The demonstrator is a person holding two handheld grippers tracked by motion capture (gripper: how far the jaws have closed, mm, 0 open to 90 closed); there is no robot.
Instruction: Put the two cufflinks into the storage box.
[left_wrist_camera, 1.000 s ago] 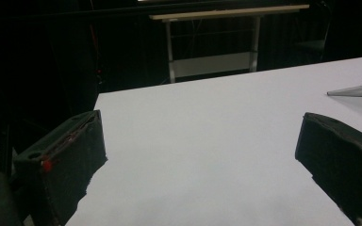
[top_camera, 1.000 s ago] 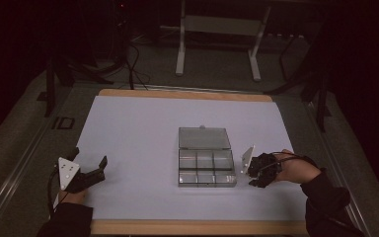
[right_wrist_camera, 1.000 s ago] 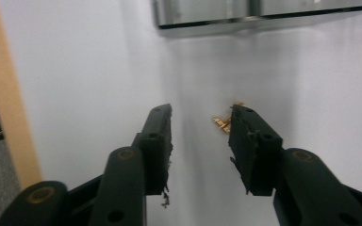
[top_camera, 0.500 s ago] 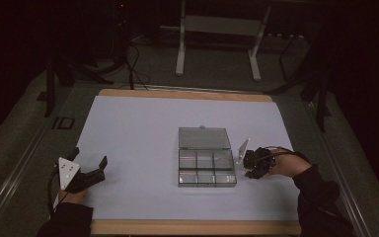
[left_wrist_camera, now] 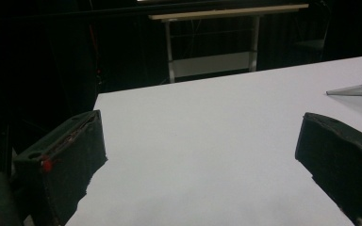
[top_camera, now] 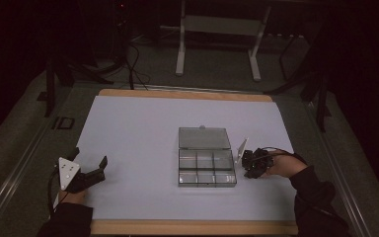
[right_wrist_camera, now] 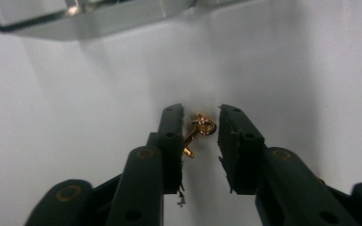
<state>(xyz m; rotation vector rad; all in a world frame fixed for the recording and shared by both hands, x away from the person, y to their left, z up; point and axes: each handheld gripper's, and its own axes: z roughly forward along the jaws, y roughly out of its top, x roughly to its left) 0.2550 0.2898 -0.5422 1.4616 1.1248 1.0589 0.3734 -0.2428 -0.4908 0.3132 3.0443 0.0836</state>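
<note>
A clear plastic compartment box (top_camera: 207, 170) lies at the table's middle with its lid (top_camera: 202, 138) folded back flat. My right gripper (top_camera: 245, 162) sits low on the white table just right of the box, pointing down. In the right gripper view its jaws (right_wrist_camera: 201, 113) have just been closing around a small gold pin-like piece (right_wrist_camera: 199, 128) lying on the table. The piece rests against the left pad, and a sliver of gap is left at the right pad. My left gripper (top_camera: 89, 158) rests open near the front left, with nothing between its jaws (left_wrist_camera: 202, 120).
The white table surface (top_camera: 138, 128) has a wooden edge at front and back. A corner of the clear box (right_wrist_camera: 75, 21) shows above the right jaws, and the lid's edge (left_wrist_camera: 358, 89) at the far right of the left gripper view. Dark floor, cables and a stand lie beyond.
The right hand has come down and a little left, closer to the box's right side. The left hand and the box have not moved.
</note>
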